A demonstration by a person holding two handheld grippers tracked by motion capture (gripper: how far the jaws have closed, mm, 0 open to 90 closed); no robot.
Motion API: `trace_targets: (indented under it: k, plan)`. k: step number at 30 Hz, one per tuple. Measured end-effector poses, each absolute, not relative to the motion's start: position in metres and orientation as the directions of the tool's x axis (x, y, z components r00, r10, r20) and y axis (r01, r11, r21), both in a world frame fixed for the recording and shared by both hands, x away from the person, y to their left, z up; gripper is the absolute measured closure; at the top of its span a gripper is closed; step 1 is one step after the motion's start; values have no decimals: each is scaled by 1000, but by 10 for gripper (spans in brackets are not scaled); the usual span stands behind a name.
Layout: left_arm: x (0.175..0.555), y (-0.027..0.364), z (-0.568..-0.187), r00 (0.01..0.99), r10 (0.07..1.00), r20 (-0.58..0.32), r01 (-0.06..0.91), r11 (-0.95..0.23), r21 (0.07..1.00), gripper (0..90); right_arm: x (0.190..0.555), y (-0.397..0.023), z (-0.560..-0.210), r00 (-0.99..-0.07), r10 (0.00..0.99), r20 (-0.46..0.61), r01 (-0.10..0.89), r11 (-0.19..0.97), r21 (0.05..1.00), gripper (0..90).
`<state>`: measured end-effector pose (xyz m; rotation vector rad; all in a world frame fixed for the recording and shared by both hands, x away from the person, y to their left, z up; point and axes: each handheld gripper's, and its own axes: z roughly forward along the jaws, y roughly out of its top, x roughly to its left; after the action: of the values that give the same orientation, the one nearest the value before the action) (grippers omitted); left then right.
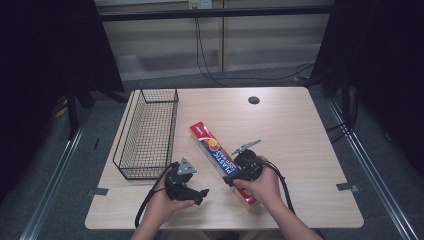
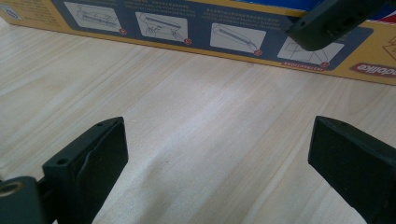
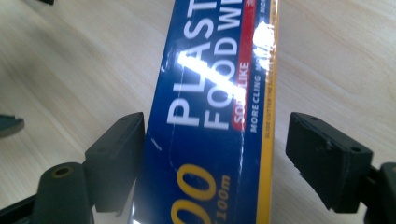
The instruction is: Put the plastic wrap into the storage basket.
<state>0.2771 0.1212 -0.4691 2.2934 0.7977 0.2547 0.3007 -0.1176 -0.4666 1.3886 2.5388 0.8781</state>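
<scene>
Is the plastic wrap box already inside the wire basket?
No. In the high view the plastic wrap box lies flat on the table, to the right of the wire basket.

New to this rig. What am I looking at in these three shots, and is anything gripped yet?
No robot here: a person holds a hand-held two-jaw gripper in each hand. The high view looks down on the table. The other two come from cameras riding on each gripper, looking along its black jaws.

On the table lie a wire basket and a long plastic wrap box. The right gripper straddles the box; its left jaw is at the box's edge, while a gap shows at the right one, so it is not clamped yet. The left gripper stands open over bare wood, pointing at the side of the box.
</scene>
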Motion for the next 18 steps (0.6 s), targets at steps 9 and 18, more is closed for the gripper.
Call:
trace_targets:
  k: [9, 18]
  plan:
    - [276, 121, -469, 793, 609, -40, 473, -573, 669, 49, 309, -113, -469, -542, 822, 172, 751, 382, 539, 244]
    - [276, 121, -468, 797, 602, -39, 468, -577, 669, 53, 318, -102, -471, -542, 823, 169, 769, 405, 495, 320]
